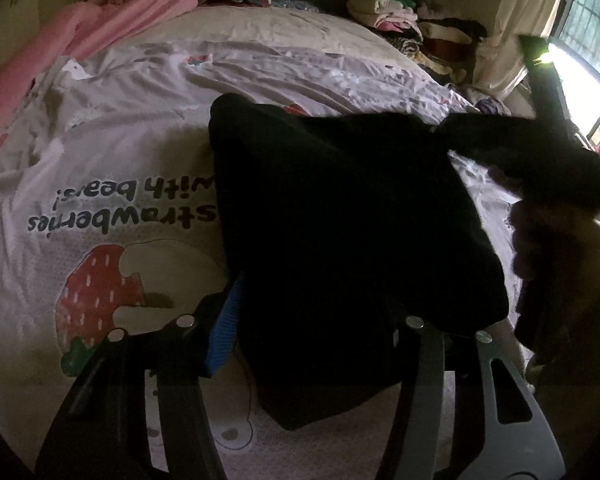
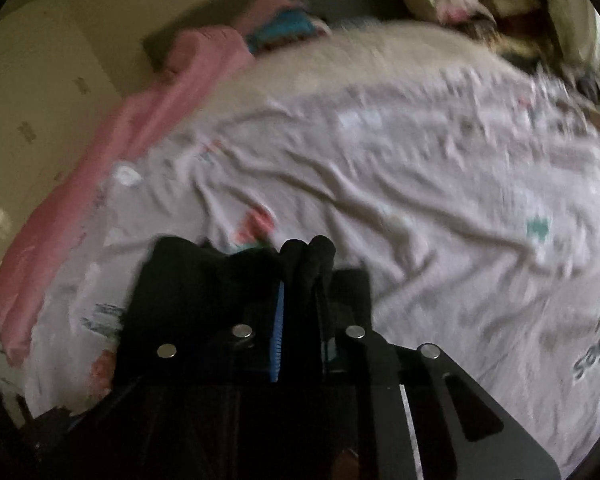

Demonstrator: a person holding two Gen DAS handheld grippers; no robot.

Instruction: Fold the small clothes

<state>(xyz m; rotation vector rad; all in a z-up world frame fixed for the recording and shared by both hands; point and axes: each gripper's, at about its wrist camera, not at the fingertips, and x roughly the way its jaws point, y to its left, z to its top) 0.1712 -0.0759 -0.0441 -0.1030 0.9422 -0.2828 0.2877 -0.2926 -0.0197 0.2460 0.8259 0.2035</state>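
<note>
Left wrist — black garment (image 1: 340, 220) (bunched) | long axis left-right

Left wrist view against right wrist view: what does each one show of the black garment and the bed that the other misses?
Only the left wrist view shows the black garment spread wide over the bedsheet, the upside-down strawberries lettering, the strawberry print, the bright window and the left gripper around the garment's near edge. Only the right wrist view shows the right gripper shut on a bunched fold of black cloth, and the wall beside the bed. Both show the pink blanket and the clothes pile.
</note>
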